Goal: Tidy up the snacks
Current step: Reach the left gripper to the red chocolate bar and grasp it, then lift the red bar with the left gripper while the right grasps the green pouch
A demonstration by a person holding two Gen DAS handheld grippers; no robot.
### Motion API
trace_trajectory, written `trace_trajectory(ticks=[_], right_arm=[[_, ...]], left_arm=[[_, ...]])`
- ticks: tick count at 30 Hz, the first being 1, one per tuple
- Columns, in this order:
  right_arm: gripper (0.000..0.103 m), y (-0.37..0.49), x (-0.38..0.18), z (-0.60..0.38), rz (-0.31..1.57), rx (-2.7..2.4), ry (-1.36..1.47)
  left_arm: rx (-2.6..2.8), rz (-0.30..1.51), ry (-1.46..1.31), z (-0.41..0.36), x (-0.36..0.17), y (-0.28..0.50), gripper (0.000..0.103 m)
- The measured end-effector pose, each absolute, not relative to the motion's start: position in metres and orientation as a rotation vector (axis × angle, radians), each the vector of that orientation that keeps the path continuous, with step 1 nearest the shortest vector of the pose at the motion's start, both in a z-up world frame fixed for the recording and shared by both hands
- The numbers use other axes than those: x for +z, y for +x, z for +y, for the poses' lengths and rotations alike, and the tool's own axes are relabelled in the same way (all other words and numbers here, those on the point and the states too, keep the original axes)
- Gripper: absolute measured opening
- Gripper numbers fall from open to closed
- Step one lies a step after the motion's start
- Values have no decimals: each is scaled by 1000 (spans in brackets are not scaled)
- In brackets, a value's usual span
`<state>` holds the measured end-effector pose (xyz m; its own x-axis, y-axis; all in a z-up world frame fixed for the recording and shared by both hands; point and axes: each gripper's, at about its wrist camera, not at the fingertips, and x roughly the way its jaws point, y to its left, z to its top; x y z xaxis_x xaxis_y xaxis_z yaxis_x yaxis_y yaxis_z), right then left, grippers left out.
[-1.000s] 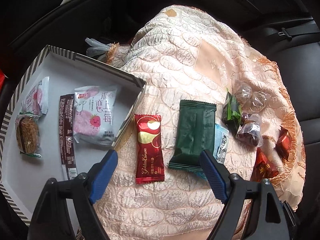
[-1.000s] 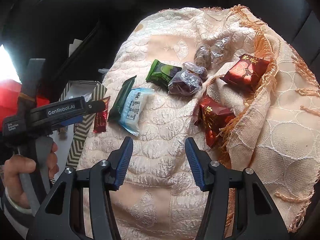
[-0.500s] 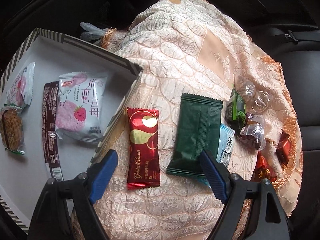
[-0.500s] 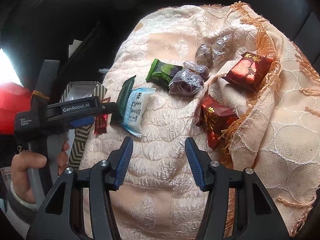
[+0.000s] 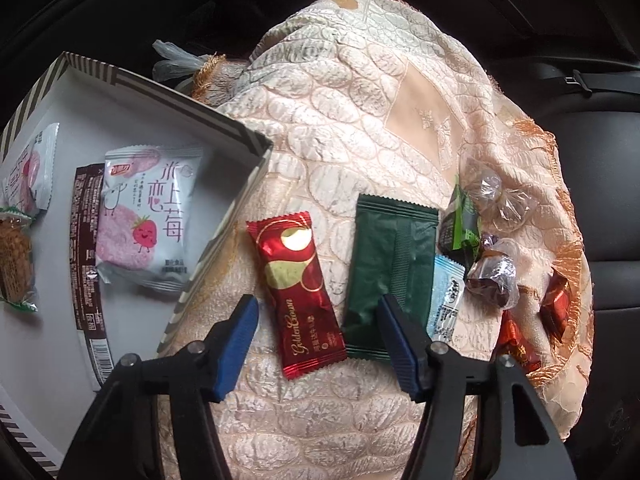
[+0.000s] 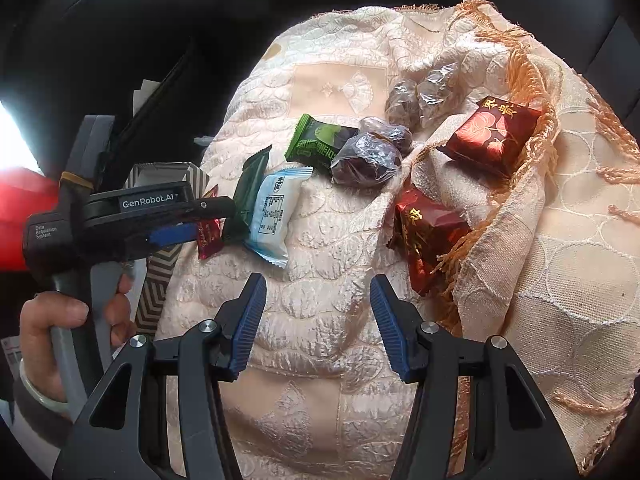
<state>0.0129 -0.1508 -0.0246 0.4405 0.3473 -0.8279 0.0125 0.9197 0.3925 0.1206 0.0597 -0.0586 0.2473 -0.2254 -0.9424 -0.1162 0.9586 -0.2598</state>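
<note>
Closing left tool straddles the red snack bar, pads apart.

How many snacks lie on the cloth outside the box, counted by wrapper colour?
Red: 3, one long bar and two square packets
Green: 2, one dark packet and one bright packet
Light blue: 1, pale packet
Clear: 4, wrapped sweets
Total: 10
</note>
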Motion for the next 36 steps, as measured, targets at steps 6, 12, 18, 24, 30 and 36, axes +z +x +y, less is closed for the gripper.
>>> trace_trajectory(ticks=[6, 12, 18, 24, 30, 36], right_arm=[[54, 17, -22, -146, 1101, 229, 356], [54, 25, -11, -138, 1084, 255, 329], [54, 35, -10, -136, 1088, 271, 333], [54, 50, -6, -129, 1084, 288, 336], [54, 80, -9, -99, 1113, 319, 275], [54, 111, -22, -65, 1181, 285, 199]], left_arm=[[-24, 1312, -367, 68, -60, 120, 65], [-6, 1314, -381, 68, -61, 120, 60], [15, 1308, -366, 71, -60, 122, 27], [8, 1273, -329, 69, -50, 110, 27], [-12, 1226, -258, 71, -29, 81, 27], [-8, 1169, -204, 94, -8, 50, 27]])
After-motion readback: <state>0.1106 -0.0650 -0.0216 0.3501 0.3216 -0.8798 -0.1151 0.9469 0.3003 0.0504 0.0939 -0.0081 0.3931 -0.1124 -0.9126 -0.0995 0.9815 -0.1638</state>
